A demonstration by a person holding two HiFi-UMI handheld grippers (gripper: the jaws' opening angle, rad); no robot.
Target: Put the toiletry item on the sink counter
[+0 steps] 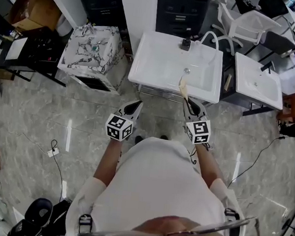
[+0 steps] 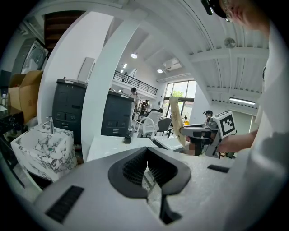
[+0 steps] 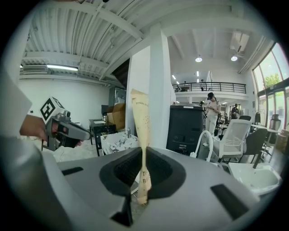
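Tan packet (image 3: 141,122) is clamped by its lower end between the narrow-set jaws of the right gripper (image 3: 143,168) and held upright; in the head view its upper end is seen over the near rim of the white sink (image 1: 176,65); left gripper (image 2: 146,157) is held just before that rim, jaws closed together with nothing gripped.

Head view looks steeply down; gripper views face forward, both showing marbled basin (image 2: 45,153)
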